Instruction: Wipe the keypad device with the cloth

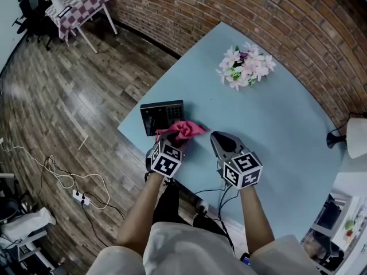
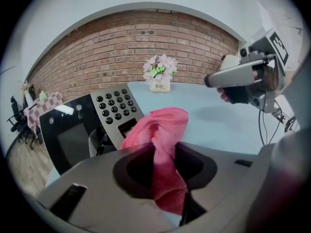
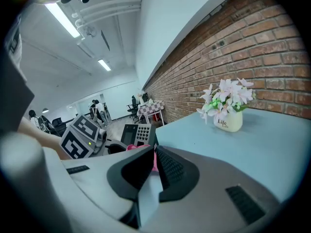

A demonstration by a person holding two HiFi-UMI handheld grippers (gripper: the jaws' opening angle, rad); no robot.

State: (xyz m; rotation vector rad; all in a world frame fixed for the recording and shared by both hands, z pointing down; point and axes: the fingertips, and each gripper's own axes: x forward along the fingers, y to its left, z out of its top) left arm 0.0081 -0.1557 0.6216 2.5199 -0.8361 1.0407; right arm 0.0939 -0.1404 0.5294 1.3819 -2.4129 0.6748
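Fingers [image 2: 134, 171] pinch the cloth [image 2: 163, 130] — left gripper [image 1: 172, 136] beside the keypad device [image 2: 114, 108].

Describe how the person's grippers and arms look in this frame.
The left gripper and right gripper each have a grey plastic body with dark-lined tongs and a cube of black-and-white square markers at the back. Thin black cables hang below the right one. The forearms are bare; the person wears a pale short-sleeved top.
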